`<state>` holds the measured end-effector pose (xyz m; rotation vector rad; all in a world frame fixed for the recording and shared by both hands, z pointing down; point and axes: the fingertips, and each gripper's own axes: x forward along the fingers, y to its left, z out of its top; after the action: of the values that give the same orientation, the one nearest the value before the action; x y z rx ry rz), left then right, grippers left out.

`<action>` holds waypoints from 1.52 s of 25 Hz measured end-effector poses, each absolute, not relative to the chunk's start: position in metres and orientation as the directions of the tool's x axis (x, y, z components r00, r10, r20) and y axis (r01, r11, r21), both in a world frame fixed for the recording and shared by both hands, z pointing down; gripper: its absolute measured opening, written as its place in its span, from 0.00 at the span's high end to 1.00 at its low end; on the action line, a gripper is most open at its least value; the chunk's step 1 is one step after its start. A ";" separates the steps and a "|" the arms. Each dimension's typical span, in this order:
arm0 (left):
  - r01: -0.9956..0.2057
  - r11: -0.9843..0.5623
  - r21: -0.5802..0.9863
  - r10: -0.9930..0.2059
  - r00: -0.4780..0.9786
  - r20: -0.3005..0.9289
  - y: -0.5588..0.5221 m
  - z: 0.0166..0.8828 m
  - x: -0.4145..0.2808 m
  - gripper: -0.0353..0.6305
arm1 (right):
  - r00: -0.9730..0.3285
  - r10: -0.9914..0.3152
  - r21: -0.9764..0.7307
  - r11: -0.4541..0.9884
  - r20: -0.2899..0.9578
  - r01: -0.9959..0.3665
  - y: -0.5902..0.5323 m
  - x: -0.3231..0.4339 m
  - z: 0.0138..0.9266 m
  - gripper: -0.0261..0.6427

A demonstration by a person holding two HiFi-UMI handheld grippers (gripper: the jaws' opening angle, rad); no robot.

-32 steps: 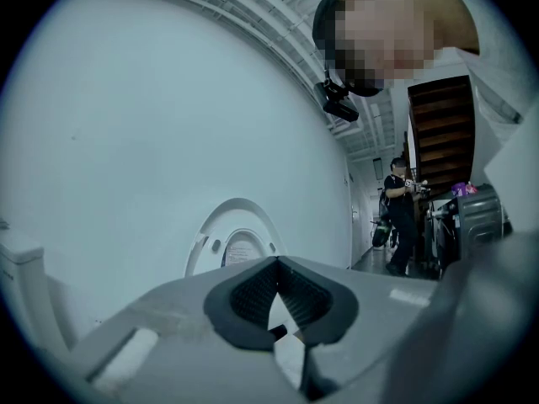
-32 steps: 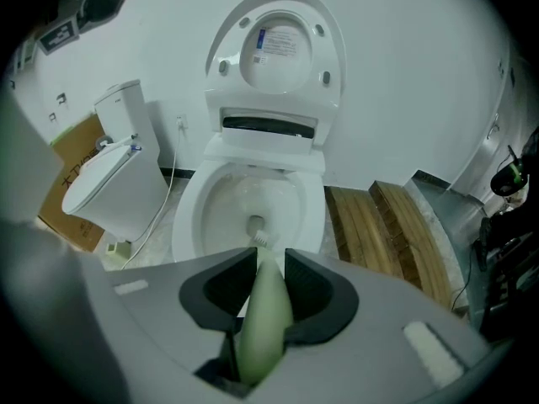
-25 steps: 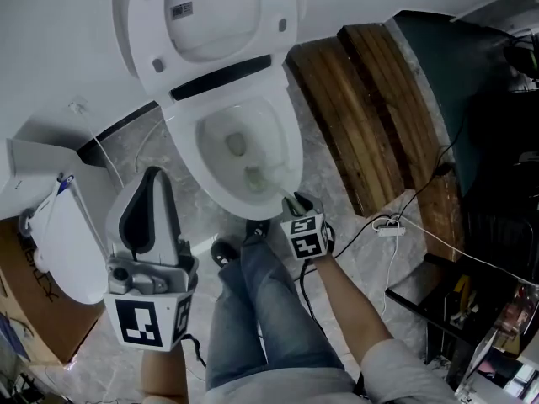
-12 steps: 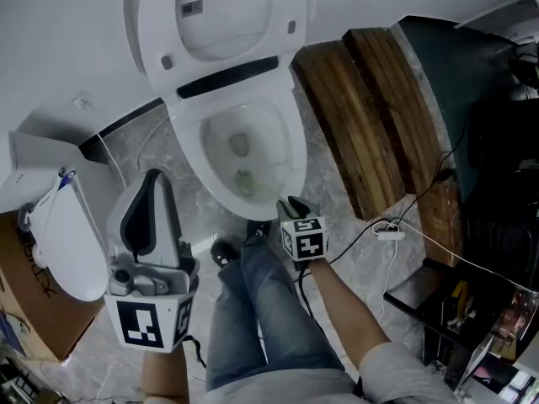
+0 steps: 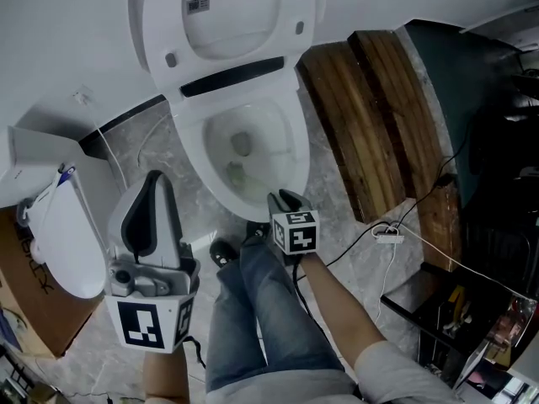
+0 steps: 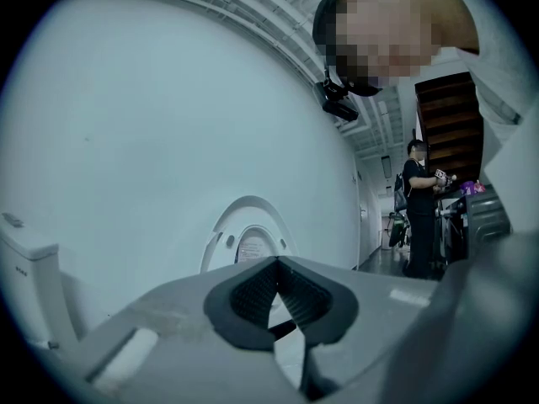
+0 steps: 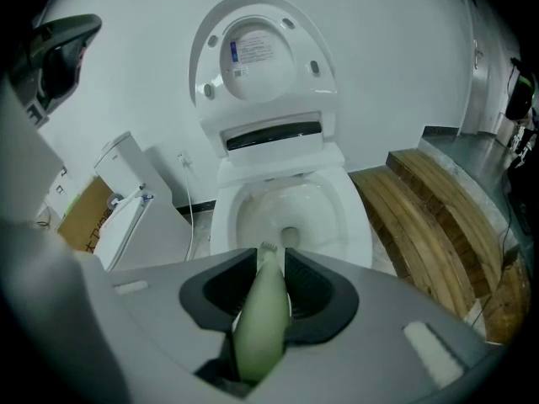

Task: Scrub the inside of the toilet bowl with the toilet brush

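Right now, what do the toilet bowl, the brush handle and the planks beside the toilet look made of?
Toilet bowl: glossy white with soft highlights, probably glazed ceramic. Brush handle, clamped in the right gripper: pale green, smooth, dull sheen, likely plastic. Planks: brown with lengthwise grain streaks, so wood, seemingly stained or worn.

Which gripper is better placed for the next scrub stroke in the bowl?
Right. The right gripper is shut on the toilet brush, whose head sits inside the toilet bowl. The left gripper is shut on nothing, off to the side over the floor.
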<state>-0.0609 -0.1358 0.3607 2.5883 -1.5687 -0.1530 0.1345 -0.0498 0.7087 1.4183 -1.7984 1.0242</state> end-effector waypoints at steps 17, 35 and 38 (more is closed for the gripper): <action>-0.905 -0.401 0.141 -0.913 0.407 0.014 -0.166 0.375 -0.071 0.94 | -0.276 -0.502 -0.248 0.123 0.820 -0.961 -0.109 0.114 0.713 0.81; -0.937 -0.331 0.113 -0.939 0.339 0.059 -0.205 0.390 -0.090 0.94 | -0.266 -0.532 -0.239 0.120 0.804 -0.964 -0.180 0.111 0.717 0.81; -0.940 -0.322 0.112 -0.942 0.330 0.064 -0.208 0.390 -0.093 0.94 | -0.250 -0.539 -0.227 0.111 0.804 -0.968 -0.188 0.115 0.716 0.81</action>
<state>-0.0929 -0.2077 0.3905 2.4546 -1.7471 -0.0198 0.1147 -0.1882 0.7164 1.4623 -1.8542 1.0303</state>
